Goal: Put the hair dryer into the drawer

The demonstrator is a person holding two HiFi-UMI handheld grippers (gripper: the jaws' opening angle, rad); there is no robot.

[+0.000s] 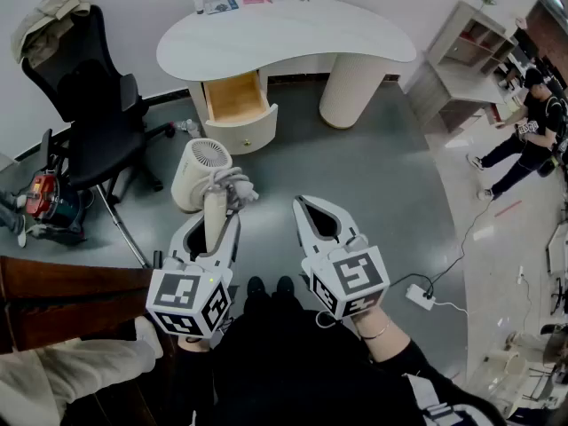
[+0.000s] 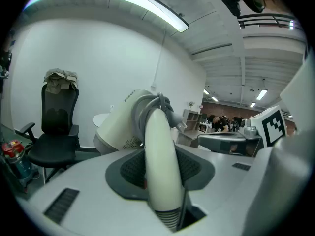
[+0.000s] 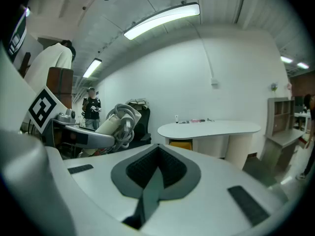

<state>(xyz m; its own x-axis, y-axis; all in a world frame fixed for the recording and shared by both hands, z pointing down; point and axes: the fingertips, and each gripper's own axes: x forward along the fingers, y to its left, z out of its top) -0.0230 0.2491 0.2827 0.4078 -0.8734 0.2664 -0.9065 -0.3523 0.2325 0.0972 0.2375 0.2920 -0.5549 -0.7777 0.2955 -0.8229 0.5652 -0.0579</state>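
Observation:
My left gripper [image 1: 213, 223] is shut on the handle of a cream hair dryer [image 1: 199, 172], held in the air above the grey floor. The dryer's grey cord is wound round its body, and its round rear grille faces up. In the left gripper view the handle [image 2: 160, 156] stands upright between the dark pads [image 2: 129, 170]. The right gripper [image 1: 319, 223] hovers beside it, shut with nothing in it; its pads [image 3: 170, 170] meet. Ahead, the wooden drawer [image 1: 234, 103] of the white desk [image 1: 284, 35] stands pulled out; nothing shows inside it.
A black office chair [image 1: 93, 114] with cloth on its back stands to the left, with a red tool [image 1: 43, 193] beside it. A dark wooden surface [image 1: 53, 298] is at the near left. A power strip [image 1: 417, 295] and cable lie on the right. A shelf [image 1: 470, 51] and a person [image 1: 524, 136] are at the far right.

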